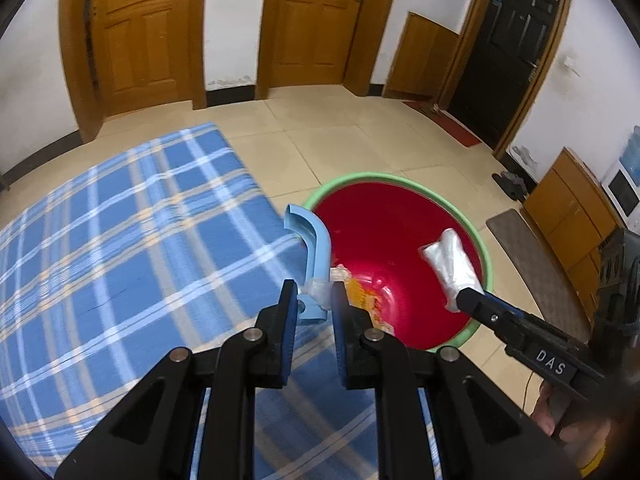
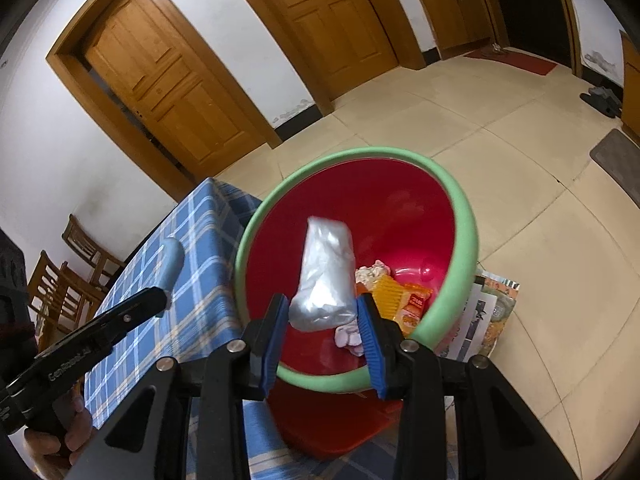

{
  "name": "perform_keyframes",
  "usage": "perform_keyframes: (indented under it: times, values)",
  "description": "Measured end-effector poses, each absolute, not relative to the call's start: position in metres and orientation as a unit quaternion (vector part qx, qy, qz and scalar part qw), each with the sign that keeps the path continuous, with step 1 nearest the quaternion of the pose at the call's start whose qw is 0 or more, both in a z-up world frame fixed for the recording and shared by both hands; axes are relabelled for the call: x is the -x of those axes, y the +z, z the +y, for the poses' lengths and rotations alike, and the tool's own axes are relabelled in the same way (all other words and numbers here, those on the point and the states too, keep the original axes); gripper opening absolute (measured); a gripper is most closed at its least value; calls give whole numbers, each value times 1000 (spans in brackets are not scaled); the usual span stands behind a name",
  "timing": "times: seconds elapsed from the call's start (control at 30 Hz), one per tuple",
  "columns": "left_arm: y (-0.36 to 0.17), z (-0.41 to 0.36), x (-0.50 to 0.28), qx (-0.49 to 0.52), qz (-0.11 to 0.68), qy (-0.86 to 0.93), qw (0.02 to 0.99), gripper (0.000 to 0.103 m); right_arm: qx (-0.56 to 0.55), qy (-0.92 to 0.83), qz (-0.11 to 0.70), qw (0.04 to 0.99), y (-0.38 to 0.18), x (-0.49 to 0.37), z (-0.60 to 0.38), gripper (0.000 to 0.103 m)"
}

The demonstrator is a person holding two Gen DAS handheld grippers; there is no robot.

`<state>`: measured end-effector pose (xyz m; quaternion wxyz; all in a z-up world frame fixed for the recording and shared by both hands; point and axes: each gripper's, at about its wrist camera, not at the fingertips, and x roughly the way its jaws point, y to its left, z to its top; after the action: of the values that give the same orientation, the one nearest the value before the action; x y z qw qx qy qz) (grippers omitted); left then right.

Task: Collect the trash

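My left gripper [image 1: 314,292] is shut on the lower end of a light blue curved plastic piece [image 1: 316,240], which has clear wrap around its base. It hangs over the edge of the blue plaid table [image 1: 120,260], beside the red bin with a green rim [image 1: 400,179]. My right gripper [image 2: 320,304] is shut on a silvery plastic packet [image 2: 326,276] above the mouth of the red bin [image 2: 464,240]. An orange wrapper [image 2: 408,300] and crumpled scraps lie inside. In the left wrist view, the right gripper [image 1: 466,294] and the packet [image 1: 450,264] are over the bin. In the right wrist view, the left gripper [image 2: 160,296] holds the blue piece [image 2: 172,260] over the tablecloth.
The bin stands on the tiled floor against the table's corner, with printed papers [image 2: 480,316] under its right side. Wooden chairs [image 2: 60,280] stand left of the table. A grey mat [image 1: 536,264] and a wooden cabinet [image 1: 572,208] are at the right. Wooden doors [image 1: 132,32] line the far wall.
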<state>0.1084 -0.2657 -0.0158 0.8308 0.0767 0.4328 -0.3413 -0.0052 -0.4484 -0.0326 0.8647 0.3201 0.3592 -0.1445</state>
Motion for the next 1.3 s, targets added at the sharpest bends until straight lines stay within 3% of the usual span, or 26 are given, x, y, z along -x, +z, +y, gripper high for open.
perform_keyframes:
  times: [0.67, 0.93, 1.3]
  values:
    - [-41, -332, -104, -117, 446, -365, 809, 16, -346, -167, 338, 859, -35, 26, -472, 45]
    - [-39, -327, -106, -113, 452, -350, 813, 27, -339, -163, 338, 863, -31, 23, -470, 48]
    - [-24, -294, -104, -86, 451, -326, 826, 27, -312, -147, 337, 876, -14, 19, -446, 61]
